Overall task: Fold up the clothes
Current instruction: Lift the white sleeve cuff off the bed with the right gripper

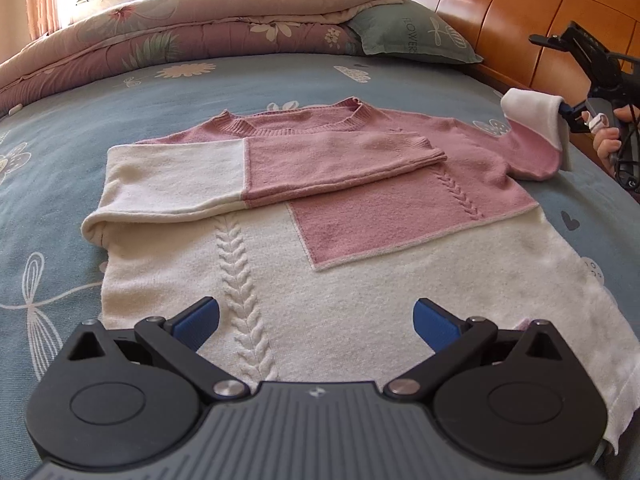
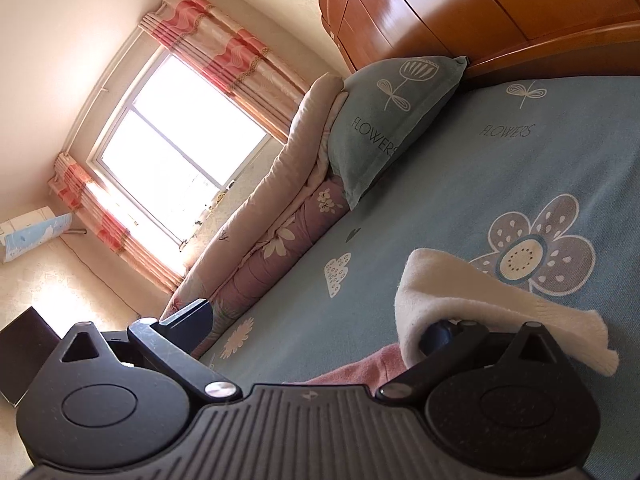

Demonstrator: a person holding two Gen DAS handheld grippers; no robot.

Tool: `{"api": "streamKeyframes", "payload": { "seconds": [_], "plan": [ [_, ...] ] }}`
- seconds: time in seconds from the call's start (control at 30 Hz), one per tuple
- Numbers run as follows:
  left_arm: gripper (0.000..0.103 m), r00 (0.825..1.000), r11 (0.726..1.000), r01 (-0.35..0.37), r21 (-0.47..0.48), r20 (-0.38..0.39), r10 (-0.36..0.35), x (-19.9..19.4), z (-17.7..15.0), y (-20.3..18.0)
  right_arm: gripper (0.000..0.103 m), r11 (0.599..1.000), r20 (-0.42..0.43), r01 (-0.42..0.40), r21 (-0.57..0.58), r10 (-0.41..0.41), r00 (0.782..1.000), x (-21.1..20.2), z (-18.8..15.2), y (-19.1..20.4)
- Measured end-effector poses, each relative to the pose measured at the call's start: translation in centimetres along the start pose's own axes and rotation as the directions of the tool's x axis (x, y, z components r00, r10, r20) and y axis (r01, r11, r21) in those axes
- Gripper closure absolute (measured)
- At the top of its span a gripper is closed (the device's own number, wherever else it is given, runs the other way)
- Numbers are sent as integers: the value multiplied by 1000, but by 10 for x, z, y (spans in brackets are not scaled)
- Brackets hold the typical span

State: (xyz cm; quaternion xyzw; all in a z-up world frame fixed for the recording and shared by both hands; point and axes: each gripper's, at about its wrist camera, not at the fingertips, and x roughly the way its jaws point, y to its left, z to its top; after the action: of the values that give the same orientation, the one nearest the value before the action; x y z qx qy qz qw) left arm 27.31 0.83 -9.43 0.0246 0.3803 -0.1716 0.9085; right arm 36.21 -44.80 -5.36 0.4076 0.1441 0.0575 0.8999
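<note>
Left hand-held gripper (image 1: pixel 316 320) hovers with its blue-padded fingers (image 1: pixel 200 322) spread wide and empty, just above the white hem of a pink-and-white knitted sweater (image 1: pixel 320 216). That sweater lies flat on a blue flowered bed sheet (image 1: pixel 52 136), collar toward the rolled quilt (image 1: pixel 180 32) and pillow (image 1: pixel 404 28). One sleeve (image 1: pixel 248 176) is folded across the chest. At the right, the right hand-held gripper (image 2: pixel 316 324), held by a person's hand (image 1: pixel 608 140), lifts the other sleeve's white cuff (image 2: pixel 460 300) off the bed; the cuff drapes over one finger while its jaws stand apart. A wooden headboard (image 1: pixel 500 12) rises behind.
</note>
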Motion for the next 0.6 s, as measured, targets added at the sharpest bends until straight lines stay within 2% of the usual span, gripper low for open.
{"api": "streamKeyframes", "payload": {
  "seconds": [0.07, 0.27, 0.6],
  "plan": [
    [1, 1000, 1000, 29, 8, 4, -29, -4, 0, 0, 0, 1000, -14, -9, -6, 9, 1000, 6, -4, 10],
    [1, 1000, 1000, 27, 5, 3, -27, -12, -2, 7, 0, 999, -52, -43, -30, 41, 998, 20, -14, 42],
    [1, 999, 1000, 17, 8, -41, -16, -16, -12, 22, 0, 993, -149, -83, -87, 70, 986, 48, -35, 86]
  ]
}}
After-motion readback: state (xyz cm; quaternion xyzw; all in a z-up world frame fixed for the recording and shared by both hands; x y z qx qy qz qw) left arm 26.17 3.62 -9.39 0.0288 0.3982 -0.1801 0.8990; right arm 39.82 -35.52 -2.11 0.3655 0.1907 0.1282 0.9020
